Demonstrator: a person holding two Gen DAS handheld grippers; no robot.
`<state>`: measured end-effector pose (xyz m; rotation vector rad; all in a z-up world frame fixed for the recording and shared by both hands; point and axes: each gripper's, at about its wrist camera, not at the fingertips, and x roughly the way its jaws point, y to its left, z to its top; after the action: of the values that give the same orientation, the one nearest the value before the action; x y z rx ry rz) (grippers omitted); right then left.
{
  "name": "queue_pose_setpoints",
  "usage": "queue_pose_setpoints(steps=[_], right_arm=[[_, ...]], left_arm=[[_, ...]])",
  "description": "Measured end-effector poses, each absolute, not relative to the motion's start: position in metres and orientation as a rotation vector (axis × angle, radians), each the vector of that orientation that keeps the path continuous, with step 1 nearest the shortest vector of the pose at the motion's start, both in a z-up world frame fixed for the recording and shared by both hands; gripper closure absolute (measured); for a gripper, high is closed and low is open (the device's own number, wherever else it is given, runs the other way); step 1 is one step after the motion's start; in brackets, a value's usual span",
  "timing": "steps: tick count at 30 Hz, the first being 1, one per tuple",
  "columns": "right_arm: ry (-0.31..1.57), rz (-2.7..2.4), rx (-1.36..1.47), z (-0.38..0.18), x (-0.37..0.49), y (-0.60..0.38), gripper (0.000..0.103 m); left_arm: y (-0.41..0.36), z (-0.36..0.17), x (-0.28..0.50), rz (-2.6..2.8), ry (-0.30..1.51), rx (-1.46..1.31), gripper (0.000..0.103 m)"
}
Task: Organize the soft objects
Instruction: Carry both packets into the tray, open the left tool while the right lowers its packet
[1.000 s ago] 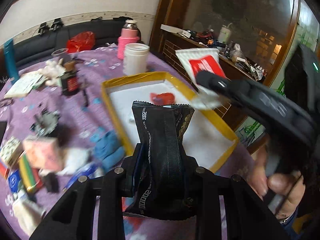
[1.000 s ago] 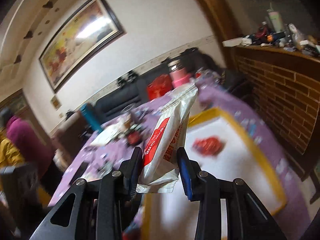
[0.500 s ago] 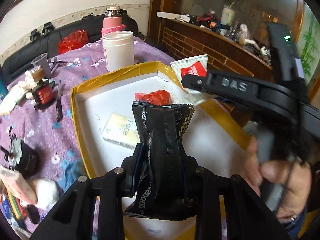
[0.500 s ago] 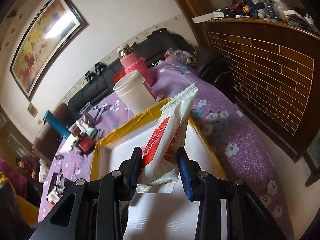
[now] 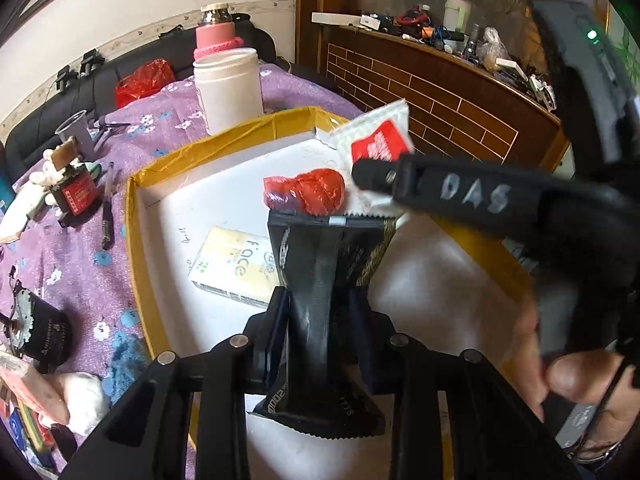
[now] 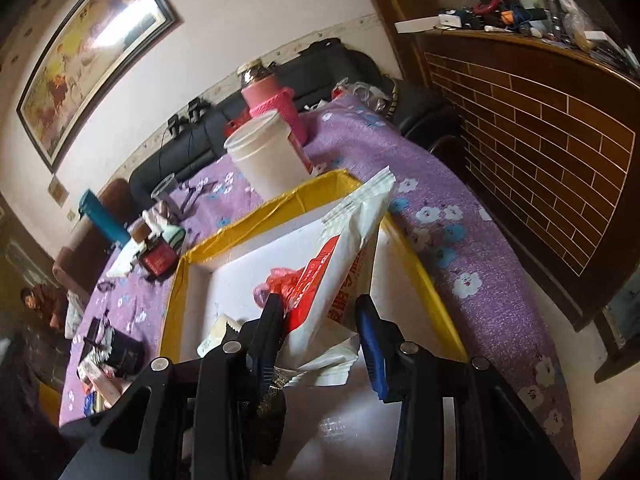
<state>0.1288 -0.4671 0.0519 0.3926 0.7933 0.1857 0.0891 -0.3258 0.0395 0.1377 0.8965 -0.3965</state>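
My left gripper is shut on a black snack packet, held upright over the white floor of the yellow-rimmed tray. To its right, my right gripper holds a white and red packet above the tray's far part. Its jaws are opening, with the packet still standing between them. In the left wrist view that packet sticks out past the right gripper's fingertip. A crumpled red plastic bag and a pale yellow tissue pack lie in the tray.
A white jar and a pink bottle stand just behind the tray on the purple flowered cloth. Small clutter, a black can and soft toys lie left of it. A hand grips the right tool. A brick-patterned counter stands on the right.
Both grippers came forward and down over the tray with their packets. The tissue pack came into view. Over the last half second they barely moved.
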Motion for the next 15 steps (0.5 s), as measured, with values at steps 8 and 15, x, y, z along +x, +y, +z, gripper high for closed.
queue_pose_setpoints(steps=[8, 15], right_arm=[[0.736, 0.145, 0.375, 0.061, 0.119, -0.469, 0.038], [0.643, 0.1, 0.377, 0.073, 0.107, -0.474, 0.038]], left_arm=[[-0.313, 0.054, 0.072, -0.396, 0.888, 0.134, 0.067], [-0.289, 0.081, 0.04, -0.387, 0.83, 0.109, 0.058]])
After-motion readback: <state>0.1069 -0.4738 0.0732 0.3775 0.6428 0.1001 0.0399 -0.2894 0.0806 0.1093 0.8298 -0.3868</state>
